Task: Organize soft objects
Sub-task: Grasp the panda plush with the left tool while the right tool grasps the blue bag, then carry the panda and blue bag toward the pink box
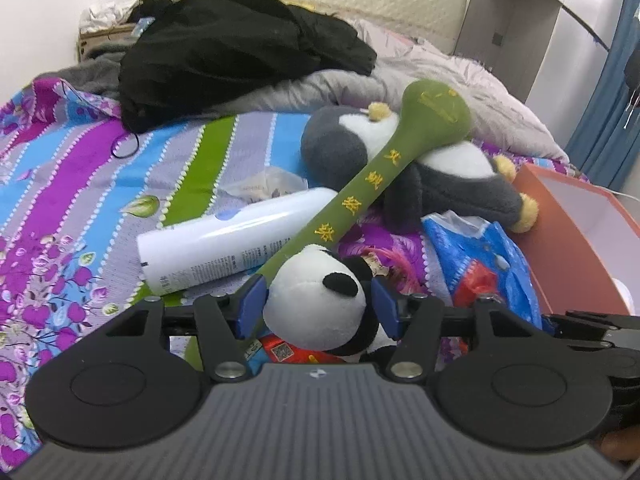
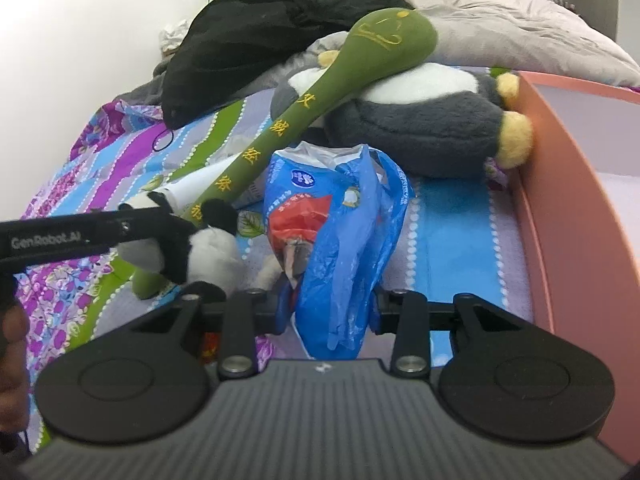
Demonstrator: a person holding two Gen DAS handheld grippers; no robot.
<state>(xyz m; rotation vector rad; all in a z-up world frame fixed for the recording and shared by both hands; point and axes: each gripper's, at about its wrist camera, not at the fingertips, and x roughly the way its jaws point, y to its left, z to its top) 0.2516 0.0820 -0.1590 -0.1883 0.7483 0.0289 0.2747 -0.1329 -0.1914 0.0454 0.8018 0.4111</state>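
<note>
A small panda plush (image 1: 320,300) with a long green plush stick (image 1: 372,176) sits between the blue pads of my left gripper (image 1: 318,304), which is shut on it; it also shows in the right wrist view (image 2: 208,248). The stick's round head (image 2: 392,36) leans on a grey-and-white penguin plush (image 1: 440,172) (image 2: 432,120). My right gripper (image 2: 330,312) is shut on a crumpled blue plastic bag (image 2: 340,220), which also shows in the left wrist view (image 1: 480,256).
An open pink box (image 2: 568,208) (image 1: 576,232) stands at the right on the striped floral bedsheet (image 1: 80,200). A white spray can (image 1: 232,240) lies beside the stick. A black garment (image 1: 232,52) and grey quilt (image 2: 520,28) lie at the back.
</note>
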